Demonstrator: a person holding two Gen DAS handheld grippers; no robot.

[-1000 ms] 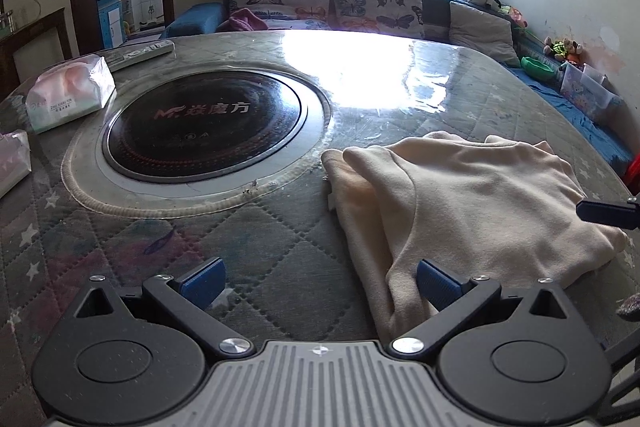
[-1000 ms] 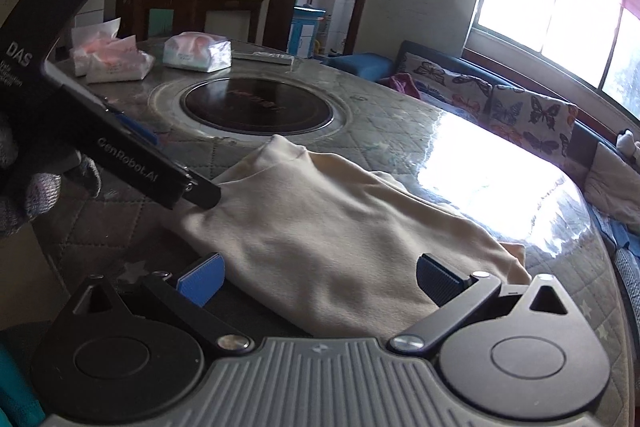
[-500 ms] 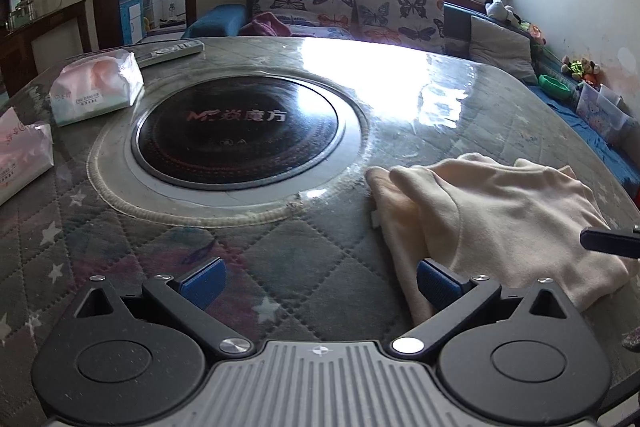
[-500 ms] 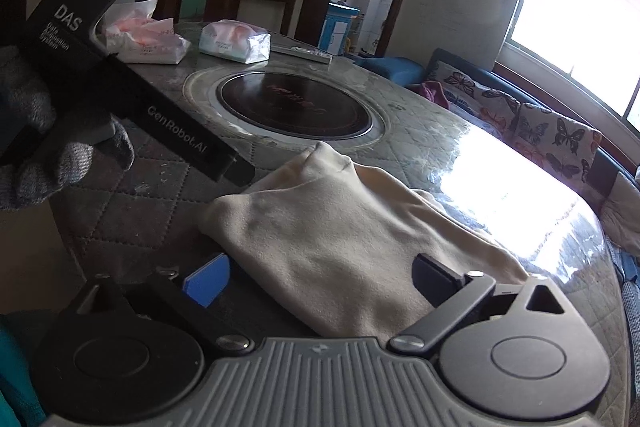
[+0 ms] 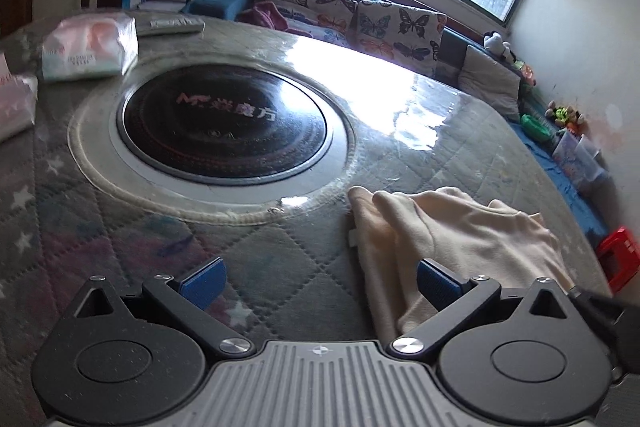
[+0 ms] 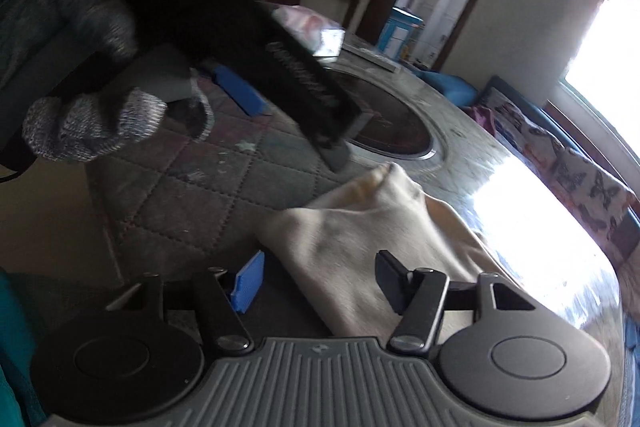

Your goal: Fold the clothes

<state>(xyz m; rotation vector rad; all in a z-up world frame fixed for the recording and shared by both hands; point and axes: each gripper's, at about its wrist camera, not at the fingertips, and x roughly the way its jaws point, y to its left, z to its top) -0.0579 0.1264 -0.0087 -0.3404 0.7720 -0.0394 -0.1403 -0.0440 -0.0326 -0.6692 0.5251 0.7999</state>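
A cream garment (image 5: pixel 460 231) lies folded on the quilted table cover (image 5: pixel 120 227), right of the round black hob. My left gripper (image 5: pixel 320 281) hangs open over the cover, and its right finger reaches the garment's left edge with nothing between the pads. In the right wrist view the garment (image 6: pixel 360 227) has its near corner between the jaws of my right gripper (image 6: pixel 320 279). These jaws are closing, and a gap still shows between the blue pad and the cloth. A gloved hand (image 6: pixel 92 123) holds the left gripper (image 6: pixel 296 131) just beyond the garment's far corner.
The black hob (image 5: pixel 224 123) is set in the table's middle. Tissue packs (image 5: pixel 88 51) and a remote (image 5: pixel 172 25) lie at the far left. A sofa with butterfly cushions (image 5: pixel 360 23) runs behind the table, and a red box (image 5: pixel 620 259) sits off its right edge.
The right jaws have narrowed around the garment's near corner. Both views have rolled. The left gripper has slid leftward, so the garment sits further right in its view.
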